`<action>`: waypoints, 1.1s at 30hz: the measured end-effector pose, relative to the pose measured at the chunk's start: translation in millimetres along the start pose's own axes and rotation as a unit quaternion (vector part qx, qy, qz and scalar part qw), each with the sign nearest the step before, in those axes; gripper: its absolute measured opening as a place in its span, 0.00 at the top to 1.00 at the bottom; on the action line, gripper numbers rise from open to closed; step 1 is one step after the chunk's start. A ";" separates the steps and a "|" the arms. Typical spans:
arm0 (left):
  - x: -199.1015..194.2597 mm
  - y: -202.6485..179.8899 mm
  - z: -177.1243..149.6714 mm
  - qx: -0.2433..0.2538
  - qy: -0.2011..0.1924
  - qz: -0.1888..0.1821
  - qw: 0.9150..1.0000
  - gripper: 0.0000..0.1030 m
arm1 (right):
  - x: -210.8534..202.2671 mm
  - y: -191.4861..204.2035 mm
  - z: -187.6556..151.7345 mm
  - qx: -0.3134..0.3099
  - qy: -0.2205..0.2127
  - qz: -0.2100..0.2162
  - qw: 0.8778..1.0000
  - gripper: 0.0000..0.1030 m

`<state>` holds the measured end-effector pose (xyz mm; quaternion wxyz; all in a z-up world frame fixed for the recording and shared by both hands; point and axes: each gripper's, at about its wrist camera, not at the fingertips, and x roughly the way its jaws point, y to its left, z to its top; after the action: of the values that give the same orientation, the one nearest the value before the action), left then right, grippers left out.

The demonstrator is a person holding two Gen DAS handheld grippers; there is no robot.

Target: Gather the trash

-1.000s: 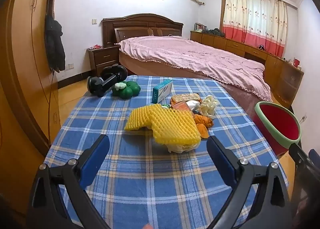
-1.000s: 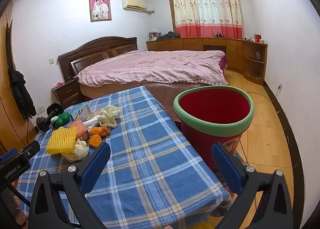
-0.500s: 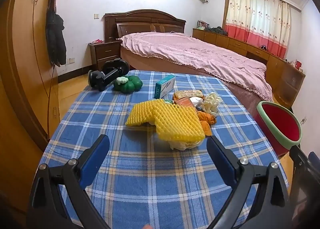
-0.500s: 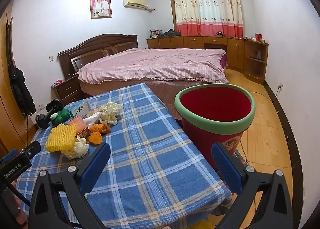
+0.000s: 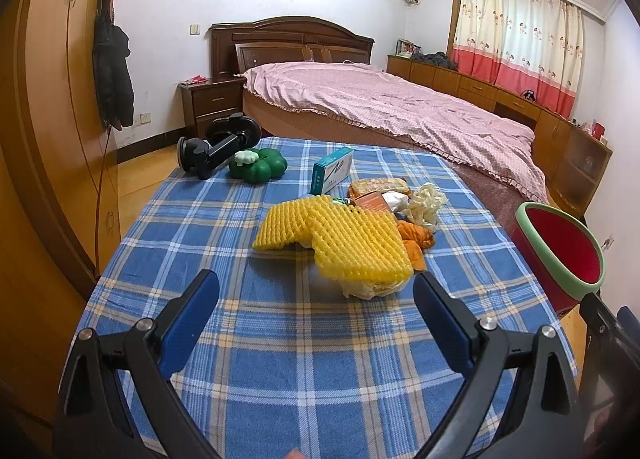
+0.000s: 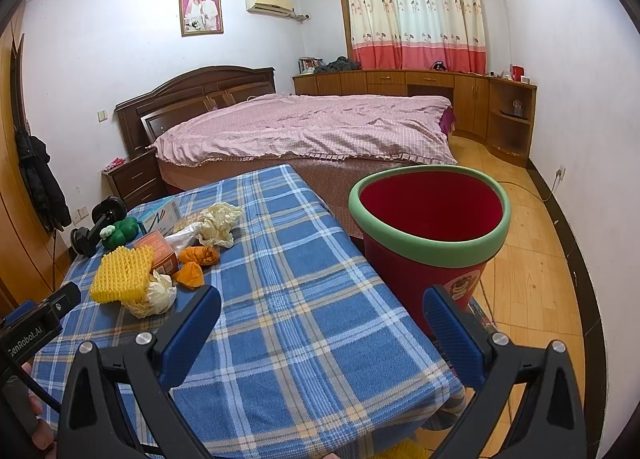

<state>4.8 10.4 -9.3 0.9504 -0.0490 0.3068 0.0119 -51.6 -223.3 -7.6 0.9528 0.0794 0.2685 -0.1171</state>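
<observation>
A pile of trash lies mid-table on the blue plaid cloth (image 5: 280,339): yellow foam fruit netting (image 5: 340,235) (image 6: 122,275), crumpled white paper (image 5: 372,287) under it, orange peels (image 5: 416,239) (image 6: 198,257), an orange box (image 6: 158,251) and a crumpled cream wrapper (image 5: 428,201) (image 6: 220,221). A red bin with a green rim (image 6: 430,231) (image 5: 560,255) stands off the table's right side. My left gripper (image 5: 316,299) is open and empty, just short of the netting. My right gripper (image 6: 322,317) is open and empty over the table's near right corner.
A teal and white box (image 5: 332,171), a green pumpkin-shaped toy (image 5: 258,167) and a black suction mount (image 5: 216,143) lie at the table's far end. A pink-covered bed (image 5: 400,115) stands behind. A wooden wardrobe (image 5: 48,119) is on the left.
The left gripper has come a little closer to the trash pile. The right gripper has shifted slightly, with the bin now larger in view. Both stayed open.
</observation>
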 end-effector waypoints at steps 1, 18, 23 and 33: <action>0.0 0.0 0.0 0.000 0.000 0.000 1.000 0.05 | -0.1 -0.1 0.2 0.000 0.000 -0.001 1.000 0.00; 0.1 1.0 -0.5 0.000 0.001 -0.001 1.000 0.05 | 0.6 0.3 0.4 0.001 0.003 -0.001 1.000 0.00; 0.8 1.3 -0.4 -0.001 0.002 0.000 1.000 0.05 | 0.7 0.0 -0.1 0.000 0.004 0.000 1.000 0.00; 0.9 1.1 -0.5 -0.001 0.002 -0.001 1.000 0.05 | 1.7 0.9 -0.5 0.001 0.006 -0.001 1.000 0.00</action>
<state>5.2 11.5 -10.3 0.9499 -0.0501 0.3083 0.0115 -50.2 -222.6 -8.9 0.9510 0.0806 0.2744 -0.1174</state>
